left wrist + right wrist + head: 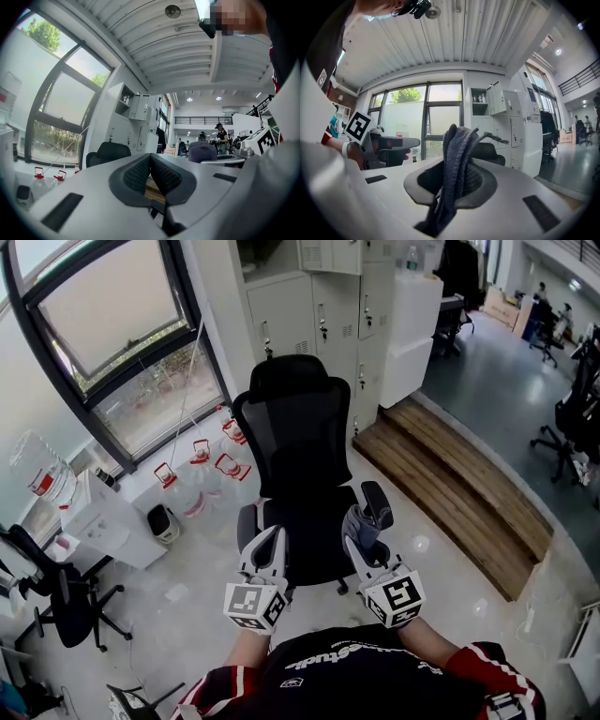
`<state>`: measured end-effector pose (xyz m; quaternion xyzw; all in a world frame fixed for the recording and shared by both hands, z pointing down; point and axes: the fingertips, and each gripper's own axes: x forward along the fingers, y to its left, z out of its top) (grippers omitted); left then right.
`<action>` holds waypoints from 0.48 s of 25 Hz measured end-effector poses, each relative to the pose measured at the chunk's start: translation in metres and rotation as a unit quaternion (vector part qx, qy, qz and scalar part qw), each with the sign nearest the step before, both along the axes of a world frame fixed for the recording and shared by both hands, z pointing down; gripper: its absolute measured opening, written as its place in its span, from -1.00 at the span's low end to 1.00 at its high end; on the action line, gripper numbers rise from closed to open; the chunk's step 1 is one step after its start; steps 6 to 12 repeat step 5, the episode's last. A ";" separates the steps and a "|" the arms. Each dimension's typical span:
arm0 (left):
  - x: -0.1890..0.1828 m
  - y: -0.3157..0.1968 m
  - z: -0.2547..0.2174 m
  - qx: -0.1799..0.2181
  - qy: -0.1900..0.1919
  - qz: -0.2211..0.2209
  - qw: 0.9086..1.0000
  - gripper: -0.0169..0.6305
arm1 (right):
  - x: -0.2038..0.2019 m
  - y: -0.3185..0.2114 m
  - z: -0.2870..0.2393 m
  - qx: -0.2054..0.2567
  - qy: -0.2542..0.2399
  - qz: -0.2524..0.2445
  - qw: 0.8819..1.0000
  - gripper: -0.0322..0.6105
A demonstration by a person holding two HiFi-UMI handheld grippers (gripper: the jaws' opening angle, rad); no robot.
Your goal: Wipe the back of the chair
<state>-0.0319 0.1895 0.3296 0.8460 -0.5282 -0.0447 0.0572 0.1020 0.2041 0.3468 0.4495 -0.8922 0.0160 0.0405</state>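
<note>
A black mesh office chair [298, 437] stands in front of me, its seat toward me and its back facing the lockers. My right gripper [360, 529] is shut on a dark grey cloth [457, 164], which sticks up from between its jaws over the chair's right armrest [377, 502]. My left gripper [270, 540] is shut with nothing in it, hovering over the left front of the seat. The chair's headrest [108, 152] shows beyond the left jaws. Neither gripper touches the chair back.
White lockers [323, 306] stand behind the chair. Several water jugs with red caps [202, 470] sit on the floor at left below the window. A wooden step [459, 488] runs along the right. Another black chair [61, 601] is at lower left.
</note>
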 end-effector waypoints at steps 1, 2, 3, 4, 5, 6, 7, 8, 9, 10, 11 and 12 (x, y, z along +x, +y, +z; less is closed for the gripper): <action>0.000 0.000 0.000 0.000 0.000 0.001 1.000 -0.87 | -0.001 0.000 0.001 -0.001 0.000 -0.001 1.000 -0.69; 0.001 0.000 0.001 0.000 0.000 0.001 1.000 -0.87 | -0.001 0.001 0.002 -0.001 0.001 -0.002 1.000 -0.69; 0.001 0.000 0.001 0.001 0.000 0.001 1.000 -0.87 | -0.002 0.001 0.003 -0.001 0.002 -0.003 1.000 -0.69; 0.002 0.000 0.002 0.001 0.000 0.002 1.000 -0.88 | -0.002 0.001 0.004 -0.001 0.002 -0.004 1.000 -0.69; 0.002 -0.001 0.003 0.002 0.000 0.002 1.000 -0.87 | -0.002 0.001 0.005 0.000 0.003 -0.006 1.000 -0.69; 0.002 -0.001 0.003 0.002 0.000 0.002 1.000 -0.87 | -0.002 0.001 0.005 0.000 0.003 -0.006 1.000 -0.69; 0.002 -0.001 0.003 0.002 0.000 0.002 1.000 -0.87 | -0.002 0.001 0.005 0.000 0.003 -0.006 1.000 -0.69; 0.002 -0.001 0.003 0.002 0.000 0.002 1.000 -0.87 | -0.002 0.001 0.005 0.000 0.003 -0.006 1.000 -0.69; 0.002 -0.001 0.003 0.002 0.000 0.002 1.000 -0.87 | -0.002 0.001 0.005 0.000 0.003 -0.006 1.000 -0.69; 0.002 -0.001 0.003 0.002 0.000 0.002 1.000 -0.87 | -0.002 0.001 0.005 0.000 0.003 -0.006 1.000 -0.69; 0.002 -0.001 0.003 0.002 0.000 0.002 1.000 -0.87 | -0.002 0.001 0.005 0.000 0.003 -0.006 1.000 -0.69; 0.002 -0.001 0.003 0.002 0.000 0.002 1.000 -0.87 | -0.002 0.001 0.005 0.000 0.003 -0.006 1.000 -0.69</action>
